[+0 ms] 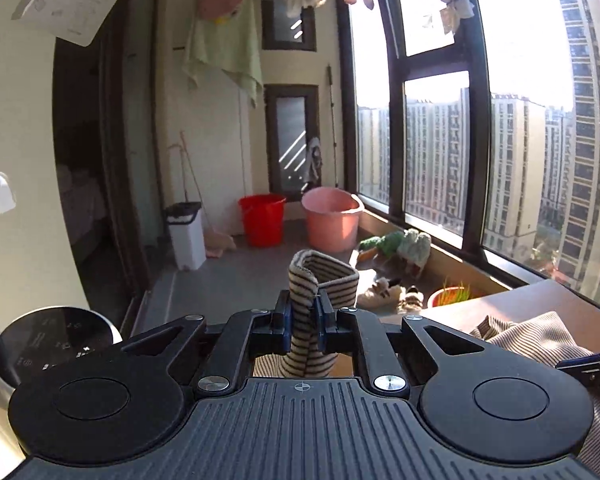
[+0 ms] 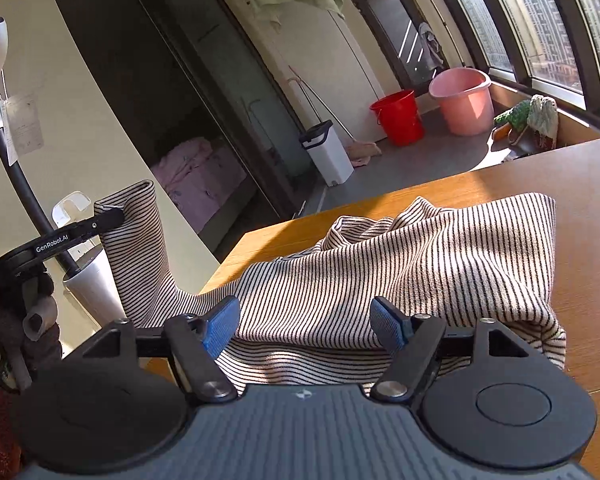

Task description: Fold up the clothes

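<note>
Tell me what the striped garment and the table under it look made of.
Striped garment: soft knit fabric, probably cotton jersey; it drapes, creases and shows fine ribbing, matte. Table: wood or wood-look laminate; warm brown with faint grain, smooth, with a slight sheen in sunlight.

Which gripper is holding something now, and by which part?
The left gripper is shut on the striped garment, pinching a sleeve near its cuff. The right gripper is open and holds nothing.

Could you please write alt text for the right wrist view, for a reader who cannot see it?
The right tool hovers open over a striped garment heaped on a wooden table. At left, the left tool is shut on a raised end of that garment. Behind stand a red bucket and a pink tub.
</note>
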A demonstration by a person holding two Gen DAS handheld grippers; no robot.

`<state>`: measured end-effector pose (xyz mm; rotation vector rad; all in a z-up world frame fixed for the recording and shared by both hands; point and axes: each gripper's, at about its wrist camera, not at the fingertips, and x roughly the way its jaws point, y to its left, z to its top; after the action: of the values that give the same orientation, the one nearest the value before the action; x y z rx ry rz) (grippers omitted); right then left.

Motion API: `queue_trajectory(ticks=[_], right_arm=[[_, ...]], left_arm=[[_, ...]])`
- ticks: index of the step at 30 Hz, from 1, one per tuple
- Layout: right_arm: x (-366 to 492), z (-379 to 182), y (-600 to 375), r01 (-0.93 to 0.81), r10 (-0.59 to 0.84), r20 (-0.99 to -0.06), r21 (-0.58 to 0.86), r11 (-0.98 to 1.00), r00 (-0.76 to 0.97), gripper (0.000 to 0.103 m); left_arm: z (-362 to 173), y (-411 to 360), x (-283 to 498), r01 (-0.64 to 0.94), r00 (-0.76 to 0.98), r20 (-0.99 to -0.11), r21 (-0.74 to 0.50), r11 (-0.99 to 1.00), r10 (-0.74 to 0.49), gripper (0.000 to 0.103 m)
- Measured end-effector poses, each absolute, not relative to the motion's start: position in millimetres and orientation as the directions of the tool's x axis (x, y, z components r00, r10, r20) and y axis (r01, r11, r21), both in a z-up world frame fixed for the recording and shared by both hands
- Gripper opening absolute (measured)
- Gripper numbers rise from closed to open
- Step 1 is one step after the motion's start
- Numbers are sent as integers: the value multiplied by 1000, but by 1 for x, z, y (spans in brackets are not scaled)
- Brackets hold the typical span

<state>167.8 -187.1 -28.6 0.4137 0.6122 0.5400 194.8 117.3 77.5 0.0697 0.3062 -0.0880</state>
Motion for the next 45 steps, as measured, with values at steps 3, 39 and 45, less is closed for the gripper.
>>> queue_trajectory(ticks=[3,39,45], right_arm=[[150,-41,-209,-349,604,-418,540,766,679,102],[133,-67,-237,-267,589,-385,627,732,710,103],[142,-66,-240,-279,625,-402,643,713,669,103]], left_arm=[[101,92,196,140,958,-264,85,986,-113,13],[49,-57,200,465,812,-427,61,883,-398,80],[-8,10,193,335,794,-541,9,942,-277,83]])
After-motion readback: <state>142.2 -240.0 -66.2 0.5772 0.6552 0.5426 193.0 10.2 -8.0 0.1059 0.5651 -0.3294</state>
